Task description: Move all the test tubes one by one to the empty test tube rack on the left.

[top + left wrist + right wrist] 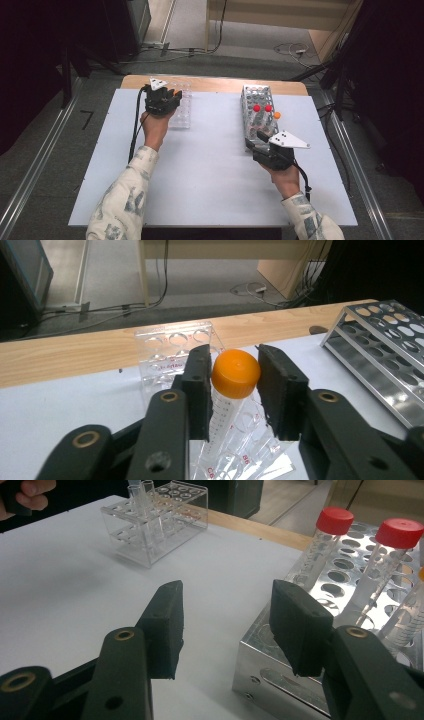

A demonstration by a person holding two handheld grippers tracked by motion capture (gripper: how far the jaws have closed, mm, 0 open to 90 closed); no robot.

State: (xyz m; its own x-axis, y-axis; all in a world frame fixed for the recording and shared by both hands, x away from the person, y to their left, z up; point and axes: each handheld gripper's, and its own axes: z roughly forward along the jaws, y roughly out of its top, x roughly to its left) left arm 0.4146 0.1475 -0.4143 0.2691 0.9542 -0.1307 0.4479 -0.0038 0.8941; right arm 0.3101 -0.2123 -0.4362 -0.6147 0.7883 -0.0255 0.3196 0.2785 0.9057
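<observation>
An orange-capped tube [235,374] stands in the clear plastic rack [170,342], leaning slightly. My left gripper [234,385] is shut on it, one pad against each side of the cap. From above, the left gripper [161,100] sits over the clear rack [183,112] at the table's back left. My right gripper [227,625] is open and empty. Its right jaw hangs over the near corner of the metal rack [270,660], its left jaw over bare table. Two red-capped tubes [334,521] [399,532] stand in that rack.
The metal rack [257,97] lies right of centre with the red caps [257,108] and one orange cap [277,115] in it. The white table top [210,165] stretches between the hands. A wooden strip [220,84] runs along the far edge.
</observation>
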